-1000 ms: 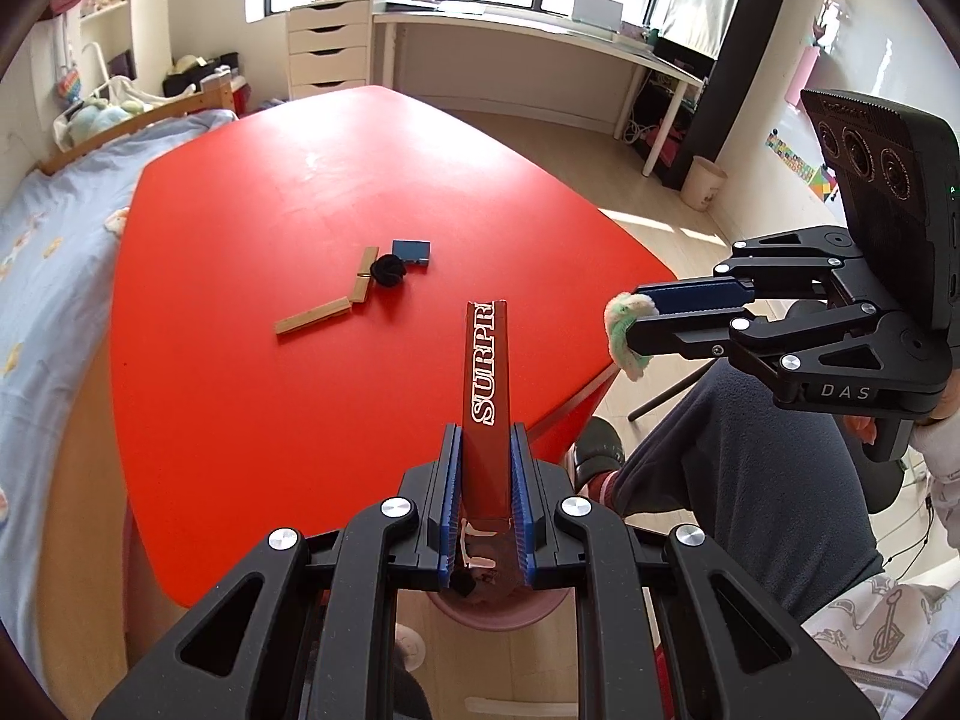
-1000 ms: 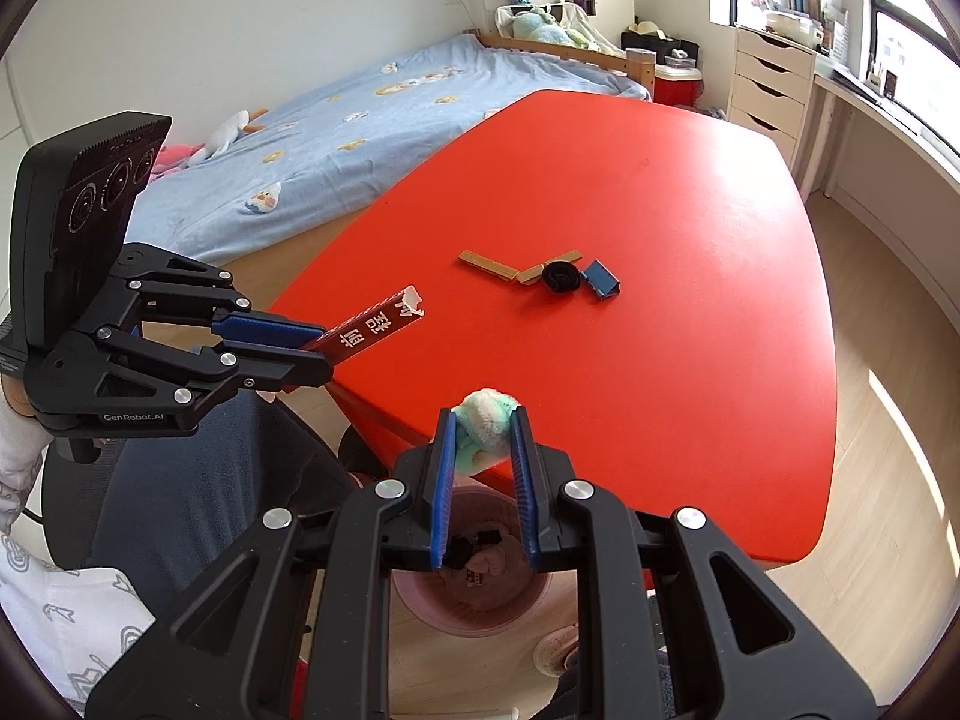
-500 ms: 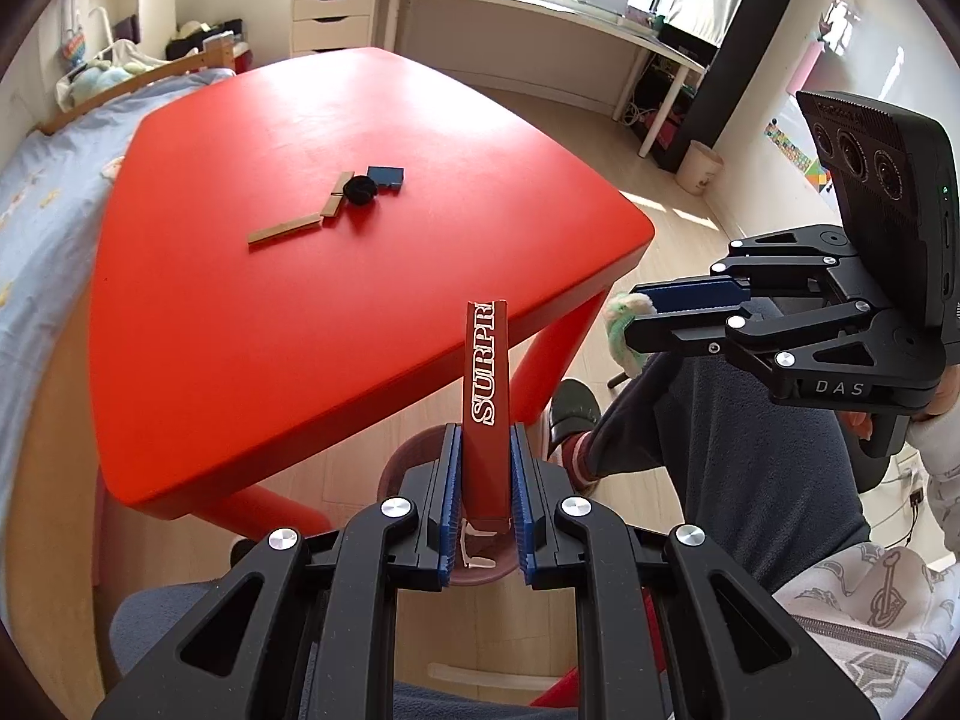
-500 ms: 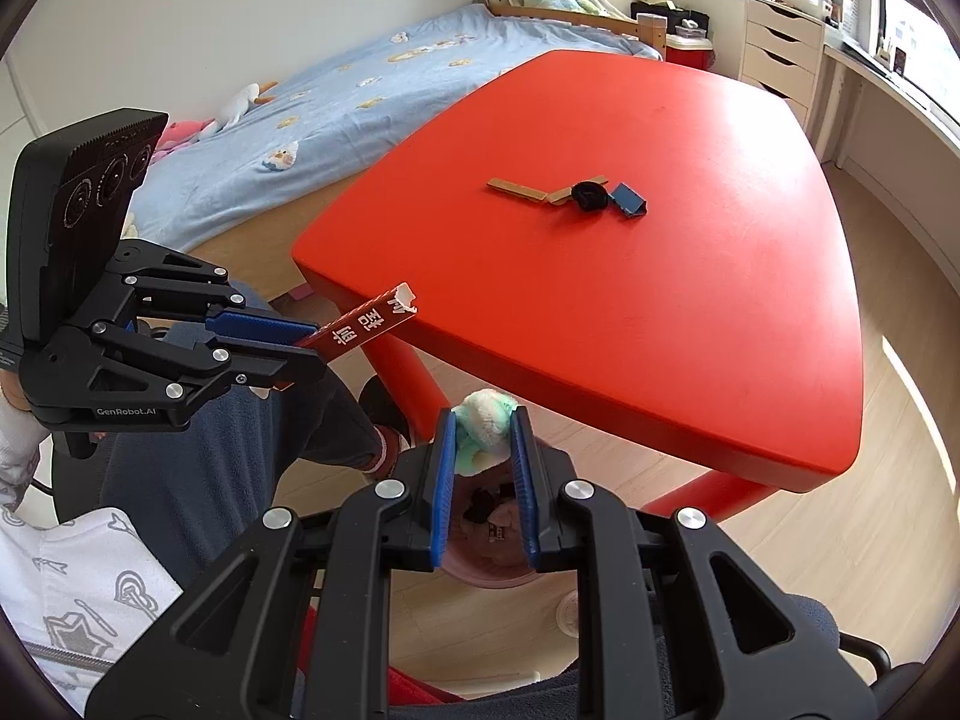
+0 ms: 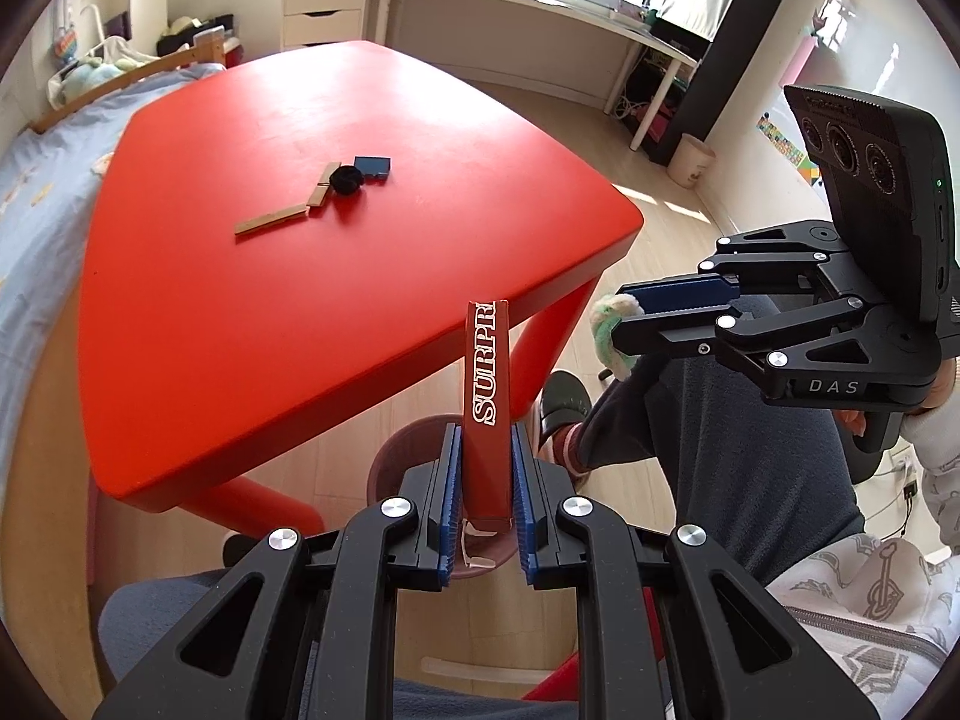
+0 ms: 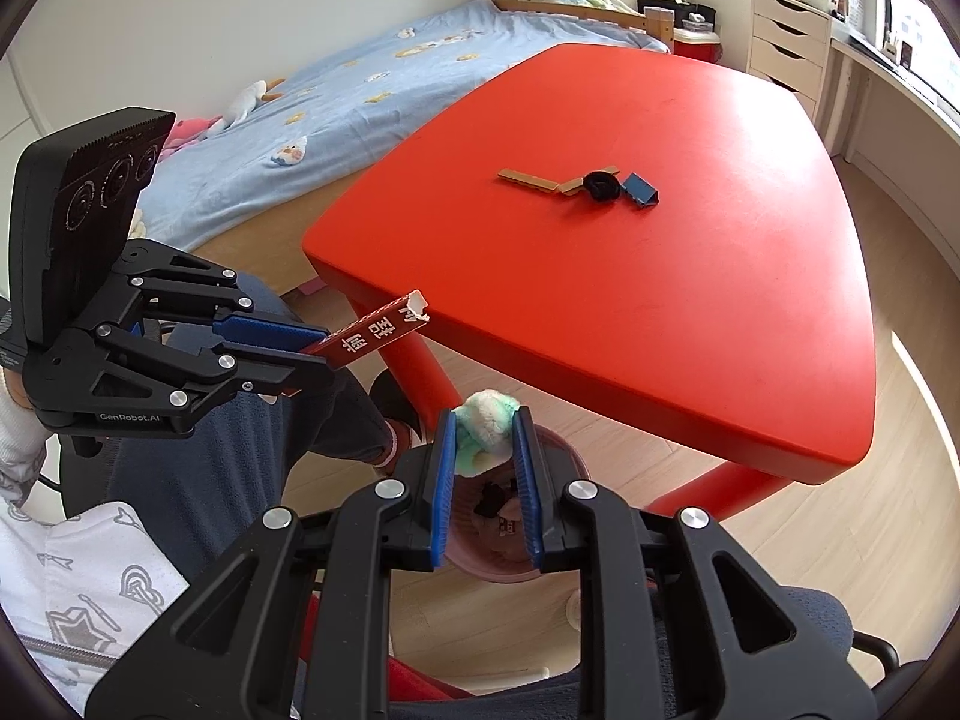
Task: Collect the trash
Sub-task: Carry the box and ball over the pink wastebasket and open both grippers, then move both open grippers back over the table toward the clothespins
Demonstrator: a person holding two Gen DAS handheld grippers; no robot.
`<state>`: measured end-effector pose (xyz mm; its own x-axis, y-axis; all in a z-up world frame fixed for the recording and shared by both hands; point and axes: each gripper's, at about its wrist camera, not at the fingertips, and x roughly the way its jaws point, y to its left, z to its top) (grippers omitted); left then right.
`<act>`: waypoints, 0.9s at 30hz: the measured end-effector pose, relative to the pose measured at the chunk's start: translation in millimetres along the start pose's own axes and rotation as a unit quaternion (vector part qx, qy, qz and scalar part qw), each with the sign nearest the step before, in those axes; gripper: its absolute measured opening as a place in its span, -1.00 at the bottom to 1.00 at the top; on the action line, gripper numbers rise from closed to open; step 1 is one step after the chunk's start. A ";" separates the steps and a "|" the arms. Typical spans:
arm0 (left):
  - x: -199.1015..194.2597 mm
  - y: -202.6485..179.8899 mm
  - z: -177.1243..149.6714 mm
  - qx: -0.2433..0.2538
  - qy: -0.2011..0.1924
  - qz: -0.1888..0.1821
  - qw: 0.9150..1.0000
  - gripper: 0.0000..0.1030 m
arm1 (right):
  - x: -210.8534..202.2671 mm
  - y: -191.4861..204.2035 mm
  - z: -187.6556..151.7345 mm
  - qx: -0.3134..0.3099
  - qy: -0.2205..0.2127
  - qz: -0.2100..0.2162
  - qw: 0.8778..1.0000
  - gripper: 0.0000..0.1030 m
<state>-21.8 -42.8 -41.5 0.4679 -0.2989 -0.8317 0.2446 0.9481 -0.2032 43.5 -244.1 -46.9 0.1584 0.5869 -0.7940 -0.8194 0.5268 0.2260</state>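
Your left claw is just easing open around the red wrapper, light, stiff card held at its base. Your right claw, also easing, holds the fluffy wad, soft and squashy. The bin at six o'clock already has scraps inside.

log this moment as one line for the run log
left gripper: holds red wrapper | right gripper: holds green-white wad | both above pink bin | jaws starting to open
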 end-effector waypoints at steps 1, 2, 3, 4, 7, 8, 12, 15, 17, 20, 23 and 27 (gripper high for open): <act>0.5 -0.4 0.1 0.002 0.001 0.001 1.000 -0.62 | 0.1 -1.8 0.4 0.000 0.000 -0.001 1.000 -0.36; 1.3 -0.8 -0.3 0.005 0.002 0.005 1.000 -0.46 | 0.2 -3.1 0.5 0.000 0.000 -0.003 1.000 -0.17; 1.3 -0.1 0.0 0.004 0.001 0.010 1.000 -0.10 | -0.5 -3.8 0.6 0.000 -0.003 -0.005 1.000 0.17; 0.6 0.3 -1.5 0.002 -0.004 0.013 1.000 0.07 | -1.3 -4.5 0.6 0.001 -0.006 -0.006 1.000 0.36; -3.9 3.7 -1.9 -0.003 -0.021 0.024 0.999 0.72 | -3.2 -7.1 1.2 0.005 -0.009 -0.012 1.000 0.83; -5.1 5.2 -1.6 -0.005 -0.023 0.023 0.999 0.73 | -4.0 -8.2 1.1 0.007 -0.011 -0.013 1.000 0.84; -8.9 11.6 -1.5 -0.015 -0.030 0.031 0.999 0.85 | -2.8 -12.0 0.8 0.011 -0.007 -0.021 1.000 0.91; -10.4 13.2 -2.5 -0.020 -0.031 0.037 0.999 0.85 | -2.8 -13.3 -0.7 0.015 -0.007 -0.022 1.000 0.92; -10.8 14.0 -2.9 -0.022 -0.031 0.036 0.999 0.85 | -3.0 -14.2 -1.1 0.017 -0.008 -0.022 1.000 0.92; -11.0 14.6 -2.6 -0.021 -0.033 0.037 0.999 0.85 | -3.7 -14.5 -1.0 0.020 -0.009 -0.019 1.000 0.93; -11.0 14.6 -1.7 -0.022 -0.034 0.035 0.999 0.85 | -4.6 -15.0 -1.4 0.020 -0.010 -0.018 1.000 0.93; -10.7 15.1 0.6 -0.021 -0.036 0.031 0.999 0.85 | -4.7 -16.2 -0.3 0.021 -0.010 -0.018 1.000 0.93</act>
<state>-22.6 -25.4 -35.4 0.5413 -0.2455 -0.8042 0.1781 0.9682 -0.1758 55.9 -255.6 -47.0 0.1981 0.5796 -0.7905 -0.7893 0.5725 0.2220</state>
